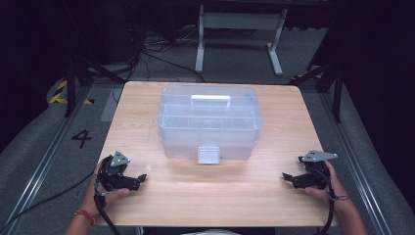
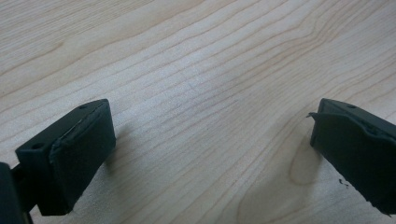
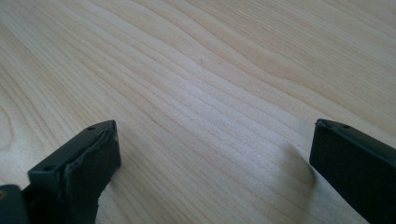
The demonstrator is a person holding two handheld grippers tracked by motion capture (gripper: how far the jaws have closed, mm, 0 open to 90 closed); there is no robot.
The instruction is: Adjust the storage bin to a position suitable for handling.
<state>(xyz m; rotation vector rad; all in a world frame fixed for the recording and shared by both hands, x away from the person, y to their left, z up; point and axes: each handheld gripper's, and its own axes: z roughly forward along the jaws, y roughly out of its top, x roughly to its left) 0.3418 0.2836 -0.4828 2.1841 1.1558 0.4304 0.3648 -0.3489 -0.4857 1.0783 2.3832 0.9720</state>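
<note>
The clear plastic box lies lengthwise left to right on the tabletop, latch facing near. Left tongs and right tongs gape wide, empty.

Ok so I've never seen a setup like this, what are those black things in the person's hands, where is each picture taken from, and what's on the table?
A person sits at a wooden table holding a tool in each hand: the left hand-held gripper and the right hand-held gripper, each with two black jaws. The high view looks down from above the person. The other two pictures come from cameras riding on each hand-held gripper, looking along its jaws at bare wood. Both stand open and hold nothing. On the table sits a clear plastic box with a lid, a white handle on top and a front latch. It looks closed.
</note>
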